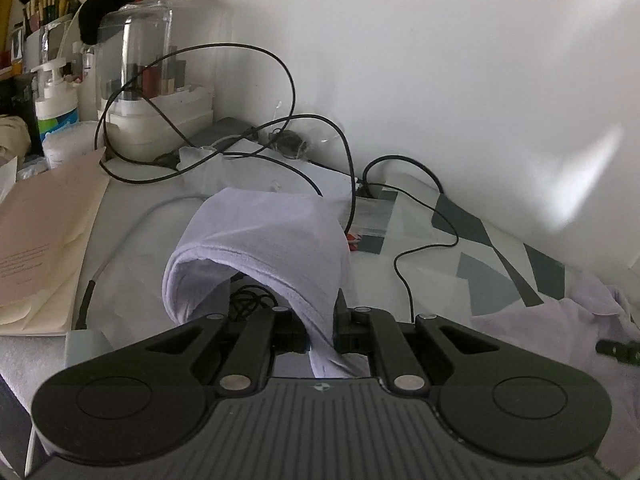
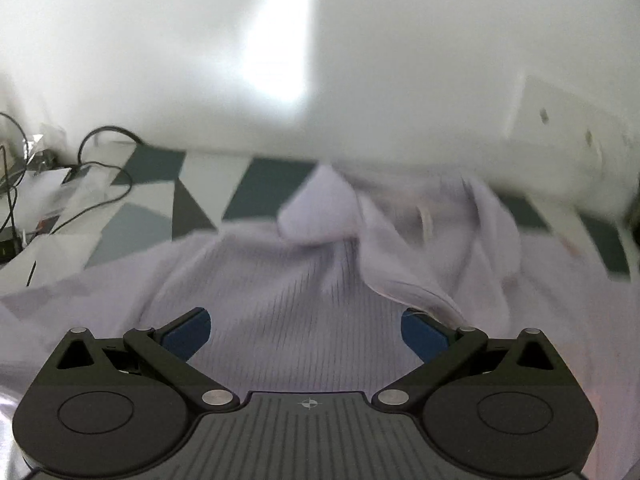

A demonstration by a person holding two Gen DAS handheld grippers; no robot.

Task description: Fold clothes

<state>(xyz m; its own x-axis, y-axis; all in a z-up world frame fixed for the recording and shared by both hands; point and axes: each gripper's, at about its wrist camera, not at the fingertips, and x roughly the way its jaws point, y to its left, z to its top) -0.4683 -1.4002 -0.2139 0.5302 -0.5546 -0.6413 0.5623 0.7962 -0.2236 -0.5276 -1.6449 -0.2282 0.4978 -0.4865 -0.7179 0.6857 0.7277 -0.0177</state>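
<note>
A pale lilac ribbed garment lies crumpled on the patterned table. In the left wrist view my left gripper is shut on a sleeve or hem of that garment, which arches up in a curled loop in front of the fingers. More of the same cloth spreads to the right. In the right wrist view my right gripper hangs open just above the cloth, its blue pads wide apart with nothing between them. The picture there is blurred by motion.
Black cables loop over the table's back left, near a clear jar, a pump bottle and papers. A white wall closes the back. The tabletop carries grey and white geometric shapes.
</note>
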